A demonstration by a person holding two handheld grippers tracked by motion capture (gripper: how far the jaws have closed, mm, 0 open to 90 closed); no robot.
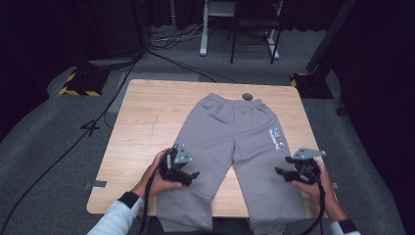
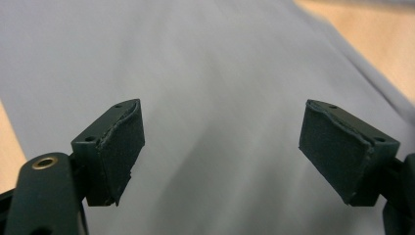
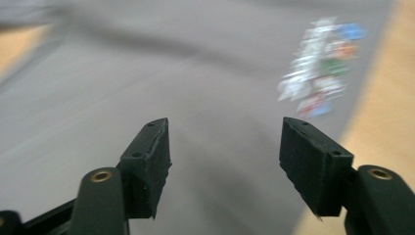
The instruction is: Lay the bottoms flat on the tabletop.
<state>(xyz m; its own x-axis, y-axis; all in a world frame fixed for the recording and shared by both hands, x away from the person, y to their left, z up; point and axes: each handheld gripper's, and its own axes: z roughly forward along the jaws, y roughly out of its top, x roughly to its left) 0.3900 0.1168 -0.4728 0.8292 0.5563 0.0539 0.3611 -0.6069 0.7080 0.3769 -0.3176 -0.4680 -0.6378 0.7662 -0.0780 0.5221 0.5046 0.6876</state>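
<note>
Grey sweatpants lie flat on the wooden table, waistband at the far side, legs toward me, with a small coloured print on one leg. My left gripper hovers over the left trouser leg, jaws wide apart with nothing between them; grey cloth lies beneath them. My right gripper hovers over the right trouser leg, open too and holding nothing. In the right gripper view the blurred print sits ahead on the grey fabric.
A small dark round object rests at the table's far edge by the waistband. Cables cross the grey floor at the left. Black stands and white desk legs stand behind the table. Both trouser cuffs hang over the near edge.
</note>
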